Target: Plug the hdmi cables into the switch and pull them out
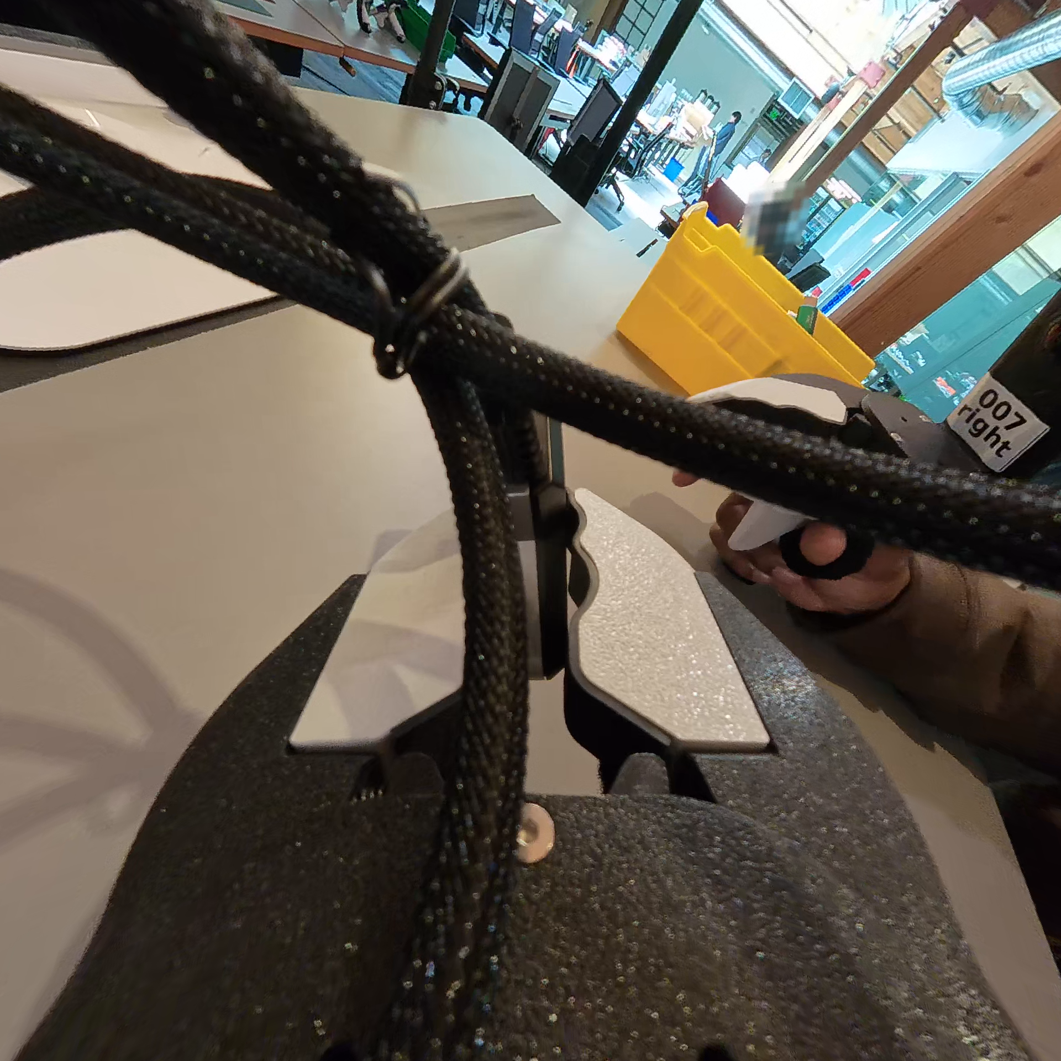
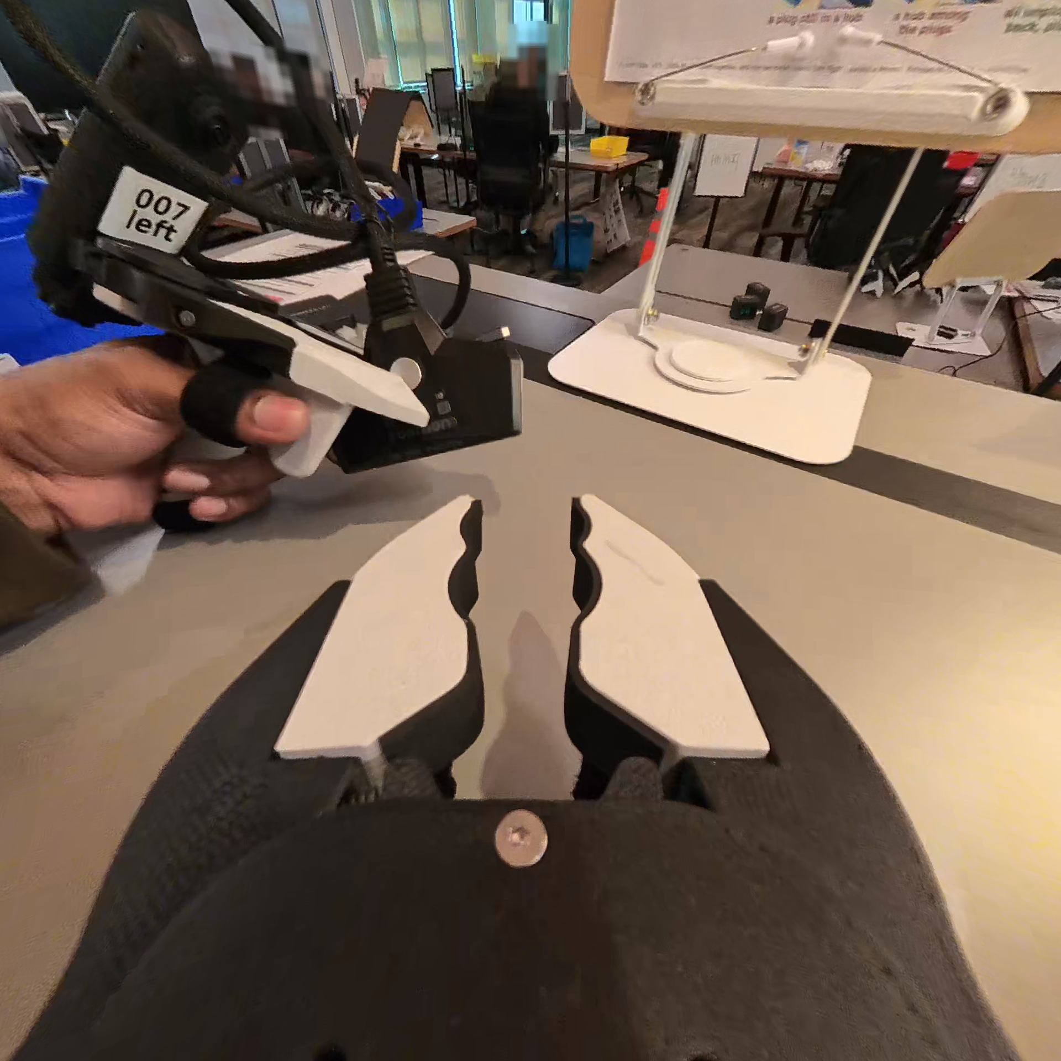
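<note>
My left gripper (image 1: 517, 508) is shut on a flat black box (image 1: 551, 574), seen edge-on between its fingers. Thick black braided cables (image 1: 689, 425), bound with a wire tie (image 1: 425, 310), cross in front and hide part of its left finger. In the right wrist view the left gripper (image 2: 402, 402) holds that black box (image 2: 471, 390) just above the grey table (image 2: 804, 631), with a black plug (image 2: 390, 304) in the box's top. My right gripper (image 2: 525, 502) is open and empty over the table, a little below and right of the box. It also shows in the left wrist view (image 1: 769, 402).
A yellow bin (image 1: 717, 321) stands on the table behind the right gripper. A white stand base (image 2: 717, 396) with clear legs carries a clipboard (image 2: 804, 69) at the right back. Small black cubes (image 2: 758, 307) sit behind it. A blue bin (image 2: 23, 275) is at far left. The grippers' ends are close to 9 centimetres from one another.
</note>
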